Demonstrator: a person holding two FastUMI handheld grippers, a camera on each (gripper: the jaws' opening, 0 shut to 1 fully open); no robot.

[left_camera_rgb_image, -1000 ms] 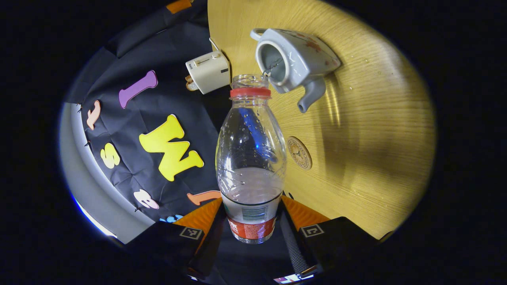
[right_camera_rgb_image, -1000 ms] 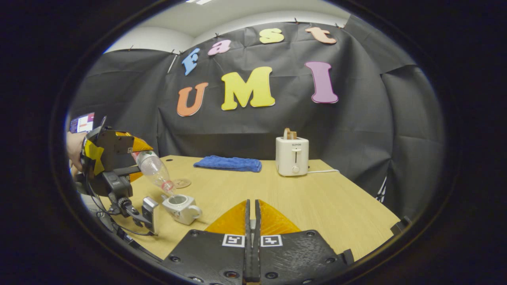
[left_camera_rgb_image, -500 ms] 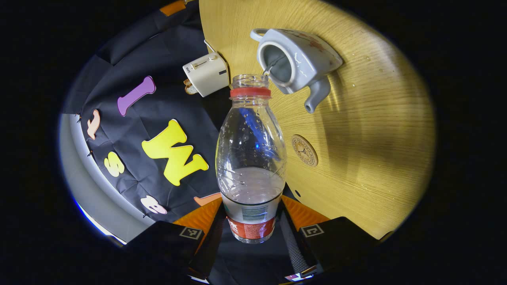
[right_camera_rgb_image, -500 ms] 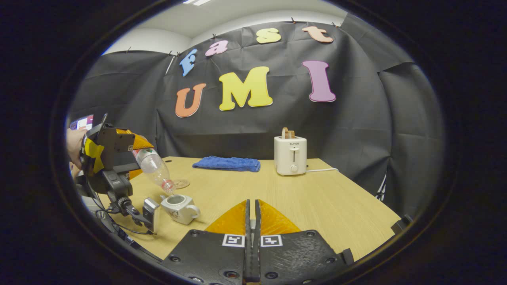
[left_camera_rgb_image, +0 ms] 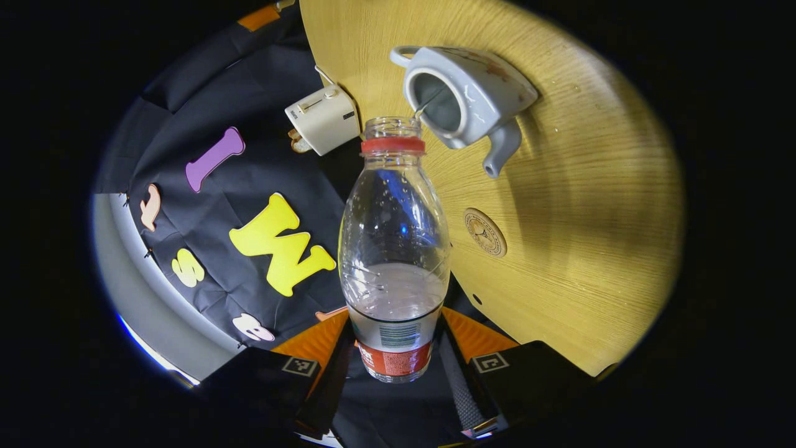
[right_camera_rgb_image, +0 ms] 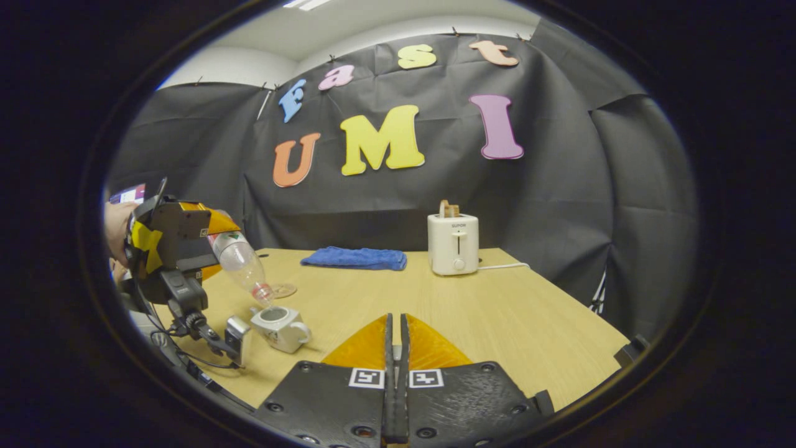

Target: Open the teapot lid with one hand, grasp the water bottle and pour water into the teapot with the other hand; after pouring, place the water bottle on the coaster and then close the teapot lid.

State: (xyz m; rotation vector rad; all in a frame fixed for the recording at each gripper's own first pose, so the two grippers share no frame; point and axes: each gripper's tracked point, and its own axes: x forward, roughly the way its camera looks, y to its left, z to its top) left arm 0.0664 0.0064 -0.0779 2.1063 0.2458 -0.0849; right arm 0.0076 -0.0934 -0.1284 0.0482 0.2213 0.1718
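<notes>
My left gripper (left_camera_rgb_image: 395,339) is shut on the base of a clear water bottle (left_camera_rgb_image: 394,236) with a red neck ring. The bottle is tilted, mouth down, over the open grey teapot (left_camera_rgb_image: 479,93), and a thin stream runs into the opening. In the right gripper view the same bottle (right_camera_rgb_image: 242,264) slants above the lidless teapot (right_camera_rgb_image: 280,326), held by the left gripper (right_camera_rgb_image: 214,239) in a person's hand. The round coaster (left_camera_rgb_image: 485,232) lies bare beside the teapot. My right gripper (right_camera_rgb_image: 396,326) hangs shut above the table's near edge. A pale sliver shows between its fingers; the lid itself is hidden.
A white toaster (right_camera_rgb_image: 453,244) with a cord stands at the back of the wooden table (right_camera_rgb_image: 510,317). A folded blue towel (right_camera_rgb_image: 354,258) lies at the back middle. The table's right edge drops off near the black wall.
The bottle stays tilted over the teapot with the stream running. The left gripper view has turned slightly, so teapot and coaster drift right. The right gripper has barely moved.
</notes>
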